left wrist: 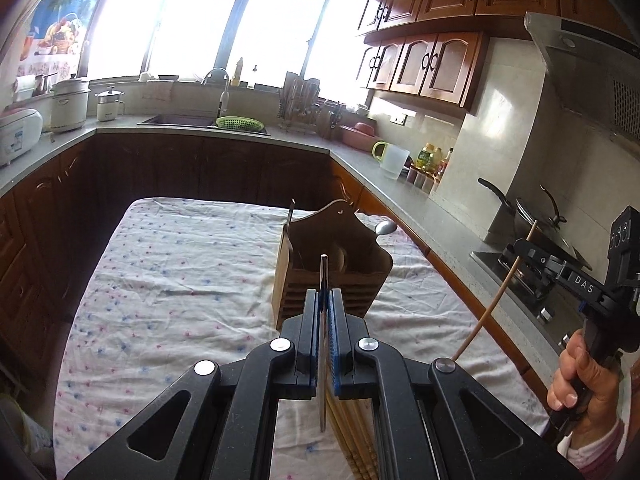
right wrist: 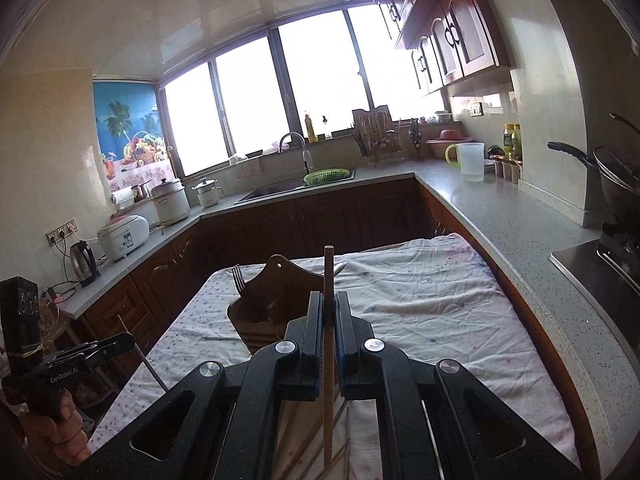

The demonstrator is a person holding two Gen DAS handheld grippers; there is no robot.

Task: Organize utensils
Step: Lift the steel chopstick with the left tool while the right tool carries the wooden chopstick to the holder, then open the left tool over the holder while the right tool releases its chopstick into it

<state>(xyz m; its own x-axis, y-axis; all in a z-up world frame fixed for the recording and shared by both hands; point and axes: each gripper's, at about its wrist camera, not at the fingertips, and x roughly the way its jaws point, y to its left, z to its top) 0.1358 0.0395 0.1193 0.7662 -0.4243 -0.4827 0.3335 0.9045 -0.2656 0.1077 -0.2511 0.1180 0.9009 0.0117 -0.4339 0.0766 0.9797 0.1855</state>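
My left gripper (left wrist: 324,294) is shut on a thin metal stick (left wrist: 323,272) that stands upright between its blue pads. My right gripper (right wrist: 329,296) is shut on a wooden chopstick (right wrist: 328,264), also upright. Both hang above the cloth-covered table (left wrist: 180,280), short of the brown wooden utensil holder (left wrist: 336,256) (right wrist: 272,300). A fork (right wrist: 239,278) stands in the holder, and a spoon (left wrist: 386,227) shows behind it. Several wooden chopsticks (left wrist: 358,440) lie on the cloth beneath the grippers. Each view also shows the other gripper (left wrist: 518,246) (right wrist: 128,340), held in a hand.
A grey counter (right wrist: 500,216) runs along the right with a jug (right wrist: 472,162), bottles and a stove with a pan (right wrist: 616,184). The sink (right wrist: 280,192) with a green basket lies at the back. Cookers and a kettle (right wrist: 84,262) stand on the left counter.
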